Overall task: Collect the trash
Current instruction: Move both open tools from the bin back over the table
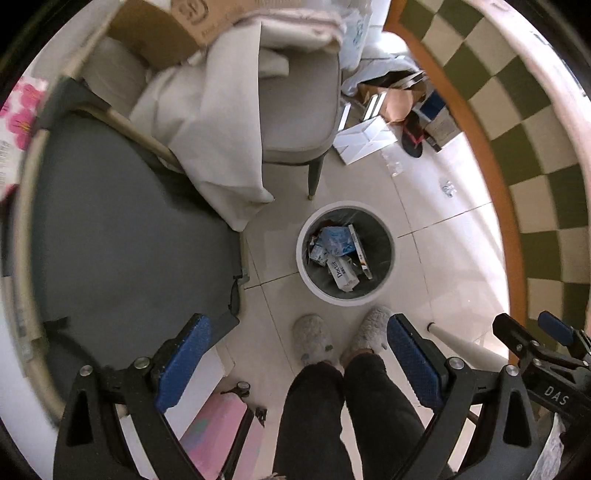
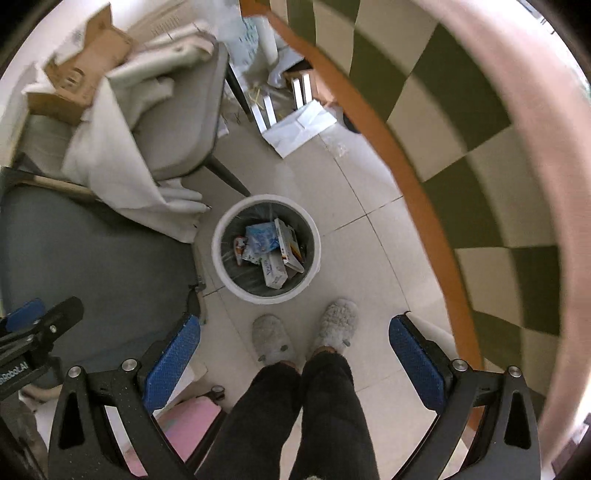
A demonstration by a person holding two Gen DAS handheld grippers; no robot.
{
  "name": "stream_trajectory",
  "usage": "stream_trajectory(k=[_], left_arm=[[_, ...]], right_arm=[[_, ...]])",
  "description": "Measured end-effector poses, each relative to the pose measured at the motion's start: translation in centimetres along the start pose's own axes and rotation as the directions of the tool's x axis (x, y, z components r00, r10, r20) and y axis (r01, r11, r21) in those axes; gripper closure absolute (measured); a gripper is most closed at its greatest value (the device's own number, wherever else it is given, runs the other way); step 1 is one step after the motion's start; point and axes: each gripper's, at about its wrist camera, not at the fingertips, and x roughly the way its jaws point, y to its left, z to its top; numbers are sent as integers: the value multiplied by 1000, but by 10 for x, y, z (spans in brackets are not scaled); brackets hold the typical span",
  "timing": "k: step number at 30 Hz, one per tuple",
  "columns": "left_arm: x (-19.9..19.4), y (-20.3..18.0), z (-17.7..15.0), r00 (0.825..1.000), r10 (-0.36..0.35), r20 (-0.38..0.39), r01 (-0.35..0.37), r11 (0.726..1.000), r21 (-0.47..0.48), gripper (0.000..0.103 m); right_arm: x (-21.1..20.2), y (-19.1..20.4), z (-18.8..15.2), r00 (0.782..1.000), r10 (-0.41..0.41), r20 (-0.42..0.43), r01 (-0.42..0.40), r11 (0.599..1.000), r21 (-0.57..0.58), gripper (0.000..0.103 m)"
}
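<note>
A round white trash bin [image 1: 388, 273] stands on the tiled floor and also shows in the right wrist view [image 2: 221, 266]. It holds several crumpled cartons and boxes [image 1: 338, 254] [image 2: 275, 249]. My left gripper [image 1: 299, 354] is open and empty, held high above the floor, nearer me than the bin. My right gripper [image 2: 295, 354] is open and empty, held high beside it. Each gripper shows at the edge of the other's view, the right one [image 1: 539, 343] and the left one [image 2: 40, 321].
A grey table [image 1: 122, 236] is at the left. A grey chair [image 1: 295, 110] draped with white cloth [image 1: 218, 140] and a cardboard box [image 1: 166, 33] stands beyond the bin. Boxes and papers [image 1: 376, 125] litter the floor. My slippered feet [image 1: 340, 339] stand before the bin.
</note>
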Motion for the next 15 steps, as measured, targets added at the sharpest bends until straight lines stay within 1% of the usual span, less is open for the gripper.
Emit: stream_trajectory(k=[3, 8, 13, 15], left_arm=[[-33, -3, -5, 1000, -6, 17, 6, 1000, 16, 5], [-86, -6, -14, 999, -9, 47, 7, 999, 32, 5], [-134, -19, -12, 994, 20, 109, -28, 997, 71, 5], [-152, -29, -5, 989, 23, 148, -38, 994, 102, 5]], right_arm=[[-39, 1, -6, 1000, 10, 24, -10, 1000, 9, 0], [-100, 0, -15, 997, 53, 62, -55, 998, 25, 0], [-150, -9, -17, 986, 127, 106, -134, 989, 60, 0], [-171, -21, -13, 975, 177, 134, -191, 976, 102, 0]])
